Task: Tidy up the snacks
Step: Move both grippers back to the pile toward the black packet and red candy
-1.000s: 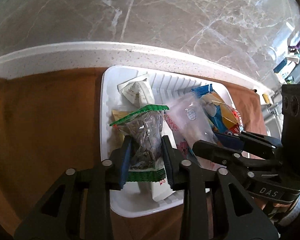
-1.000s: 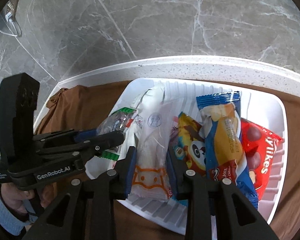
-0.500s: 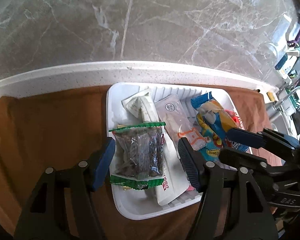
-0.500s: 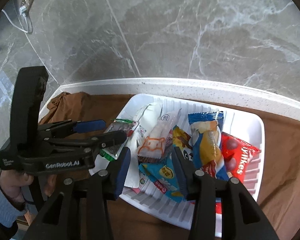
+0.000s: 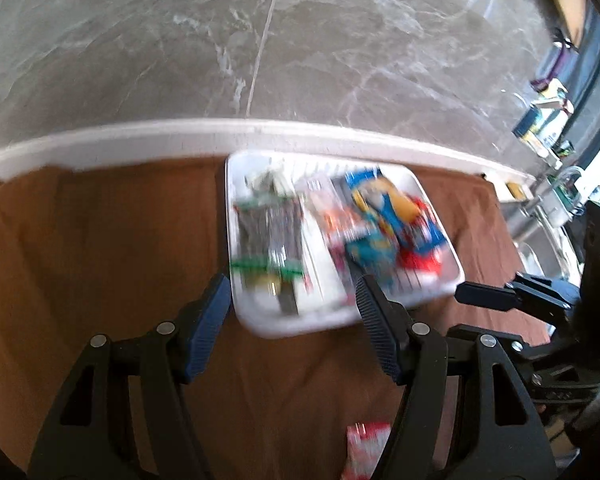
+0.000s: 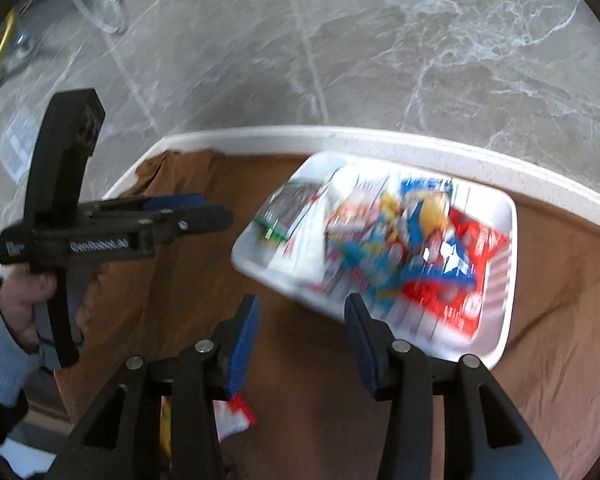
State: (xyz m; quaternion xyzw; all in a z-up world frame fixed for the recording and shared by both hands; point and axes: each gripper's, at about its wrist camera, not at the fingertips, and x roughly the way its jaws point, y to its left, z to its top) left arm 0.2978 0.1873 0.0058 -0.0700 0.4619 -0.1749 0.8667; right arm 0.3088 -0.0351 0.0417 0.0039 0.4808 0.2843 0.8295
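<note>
A: Where do the two grippers stand?

B: The left gripper has its jaws spread wide with nothing between them, and it hovers just short of the near rim of the white tray. The right gripper is spread as well and empty, facing the tray's near edge.

A: And the snacks?

B: Lying in the tray ahead of both grippers, though blurred. A green-edged packet of dark seeds lies straight ahead of the left gripper, between its fingers in the view. Blue and yellow packets and a red packet lie toward the right gripper's side.

A: Anything outside the tray?

B: One red and white packet lies on the brown cloth behind the left gripper's fingertips — well apart from the tray. From the right wrist, the left gripper shows off to the left, held by a hand, and the tray sits close to the white counter edge under the marble wall.
</note>
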